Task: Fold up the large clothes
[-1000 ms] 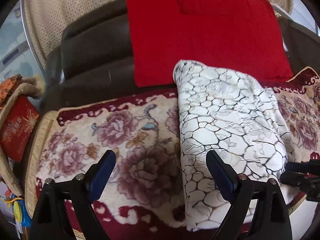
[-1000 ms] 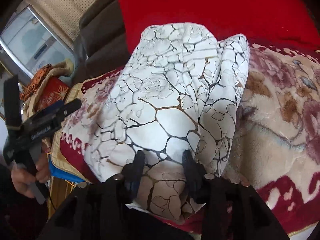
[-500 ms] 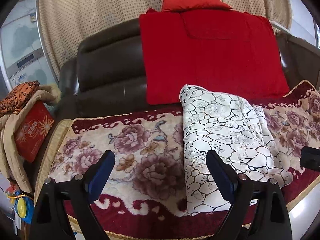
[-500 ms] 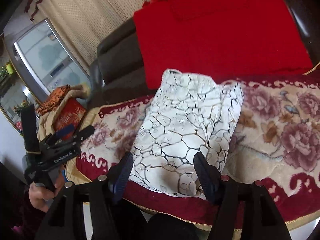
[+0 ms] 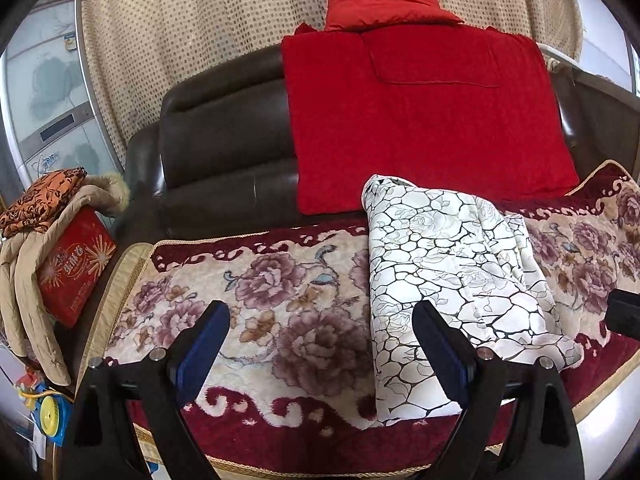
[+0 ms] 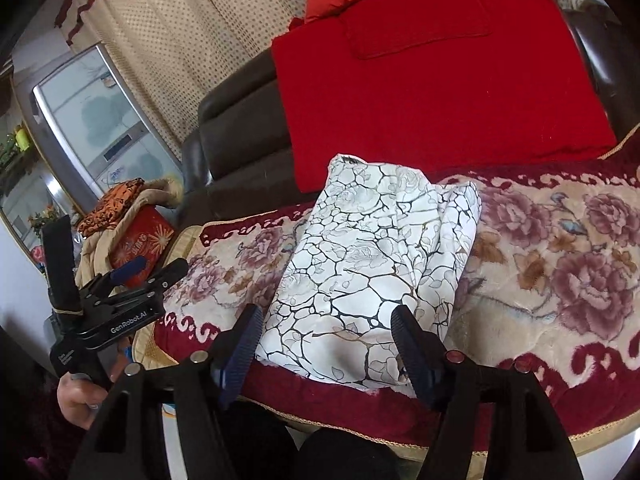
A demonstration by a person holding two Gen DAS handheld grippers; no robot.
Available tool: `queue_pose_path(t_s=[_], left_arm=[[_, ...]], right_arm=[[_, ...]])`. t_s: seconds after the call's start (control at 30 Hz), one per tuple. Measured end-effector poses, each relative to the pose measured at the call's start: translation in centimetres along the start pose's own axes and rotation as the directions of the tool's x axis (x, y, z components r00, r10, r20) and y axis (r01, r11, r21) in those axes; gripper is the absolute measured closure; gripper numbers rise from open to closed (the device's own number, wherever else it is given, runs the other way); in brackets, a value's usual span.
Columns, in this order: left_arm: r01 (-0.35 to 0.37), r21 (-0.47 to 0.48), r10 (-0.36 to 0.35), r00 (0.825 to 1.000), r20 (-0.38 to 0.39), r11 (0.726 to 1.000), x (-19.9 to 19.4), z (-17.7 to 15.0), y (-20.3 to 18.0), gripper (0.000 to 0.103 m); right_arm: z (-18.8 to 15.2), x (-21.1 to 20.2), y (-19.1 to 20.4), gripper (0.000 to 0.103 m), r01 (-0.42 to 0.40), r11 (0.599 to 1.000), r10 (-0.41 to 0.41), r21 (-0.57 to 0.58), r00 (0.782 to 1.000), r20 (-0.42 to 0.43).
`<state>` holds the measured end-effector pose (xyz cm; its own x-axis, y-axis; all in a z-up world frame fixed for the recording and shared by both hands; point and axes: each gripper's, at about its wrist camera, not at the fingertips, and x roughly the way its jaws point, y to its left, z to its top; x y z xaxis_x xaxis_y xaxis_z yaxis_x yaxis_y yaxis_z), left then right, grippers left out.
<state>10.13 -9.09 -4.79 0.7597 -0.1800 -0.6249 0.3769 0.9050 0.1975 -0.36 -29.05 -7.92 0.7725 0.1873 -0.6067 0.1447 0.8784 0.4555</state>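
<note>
Lying folded on the flowery sofa cover point(image 5: 280, 280), the white patterned cloth point(image 5: 448, 280) hung near the front edge. Both tools, left tool point(image 5: 320, 354) and right tool point(image 6: 326, 354), stood apart and empty, the right one having just been opening. A bump could make the cloth slide off or unfold.

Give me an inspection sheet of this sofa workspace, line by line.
Surface: floral blanket over a dark sofa.
Job's things: white crackle-print garment, folded, lying free on the blanket.
Clutter: red box, beige coat and orange cloth at the sofa's end.
Grippers: left gripper open, empty; right gripper jaws just been opening, nothing between them.
Cables: nothing seen.
Surroundings: red cover, red cushion, dotted curtain.
</note>
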Motion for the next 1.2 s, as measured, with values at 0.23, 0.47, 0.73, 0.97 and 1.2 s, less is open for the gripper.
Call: queue_pose_path(t_s=[0.23,0.47,0.73,0.97,1.2], left_arm=[[0.013,0.018,-0.012,0.997,-0.071,1.0,2.8,-0.6,-0.8,0.01],[0.038,0.037,-0.027,0.96,-0.277,0.999,9.4,-4.6,-2.1,0.01],[0.021,0.063,-0.003,0.961,-0.276,0.998,10.6,-5.4,-2.2,0.006],[0.013,0.074,0.002,0.982,-0.189,0.997,7.9,-4.0,-2.5,0.006],[0.014,0.078,-0.005,0.993,-0.114,0.997,5.2,-2.7,-2.5,0.006]], right_arm=[[-0.3,1.8,-1.2,0.033,0.004,1.0,-0.004,0.025,1.0,-0.024],[-2.8,6.5,-3.4,0.033,0.072,0.997,-0.068,0.037,0.992,-0.11],[-4.7,9.8,-6.6,0.036,0.092,0.989,-0.067,0.113,0.977,-0.205],[-2.1,5.8,-5.9,0.035,0.055,0.991,-0.044,0.123,0.995,-0.09],[-1.0,3.7,-4.5,0.035,0.007,0.993,-0.003,0.115,0.999,-0.032]])
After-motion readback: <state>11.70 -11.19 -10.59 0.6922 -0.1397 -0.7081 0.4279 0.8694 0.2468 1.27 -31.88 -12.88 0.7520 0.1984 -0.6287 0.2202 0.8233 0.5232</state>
